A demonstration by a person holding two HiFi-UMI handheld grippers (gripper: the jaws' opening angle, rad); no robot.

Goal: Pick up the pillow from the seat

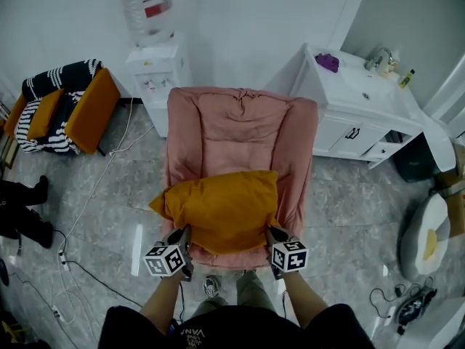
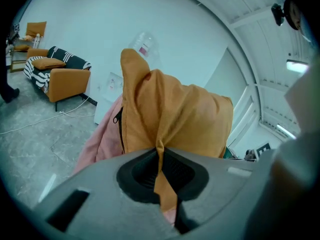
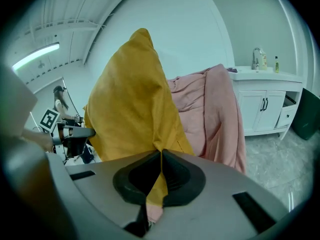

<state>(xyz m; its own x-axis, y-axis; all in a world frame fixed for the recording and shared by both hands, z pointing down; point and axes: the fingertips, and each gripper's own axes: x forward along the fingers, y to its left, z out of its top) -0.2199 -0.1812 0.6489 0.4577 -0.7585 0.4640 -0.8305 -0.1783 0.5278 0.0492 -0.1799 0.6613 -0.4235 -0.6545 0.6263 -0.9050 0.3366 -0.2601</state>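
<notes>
At far left of the head view, an orange armchair (image 1: pixel 91 111) carrying a black-and-white striped blanket (image 1: pixel 54 78) stands on the grey marbled floor (image 1: pixel 349 202). To its right, a white water dispenser (image 1: pixel 156 75) topped by a clear bottle (image 1: pixel 147 9) stands against the wall. Left gripper (image 1: pixel 183 233): its jaws are closed tight on a thin fold of fabric at the near left corner of the mustard-orange pillow (image 1: pixel 221 209). The left gripper view shows the same gripper (image 2: pixel 160 151) with the cloth pinched between the black pads and the pillow (image 2: pixel 170 114) rising beyond them, a dark zip along its edge. Centre: the pillow is spread over the front of the seat of the pink armchair (image 1: pixel 240 122), held by both near corners; whether its far edge touches the seat cannot be told. Right gripper (image 1: pixel 272 233): its jaws are likewise clamped on the near right corner, and the right gripper view confirms this gripper (image 3: pixel 161 154) pinching the yellow fabric, the pillow (image 3: pixel 132 99) standing before the armchair (image 3: pixel 215 114). At right, a white vanity cabinet (image 1: pixel 360 122) with a sink and tap stands against the wall.
</notes>
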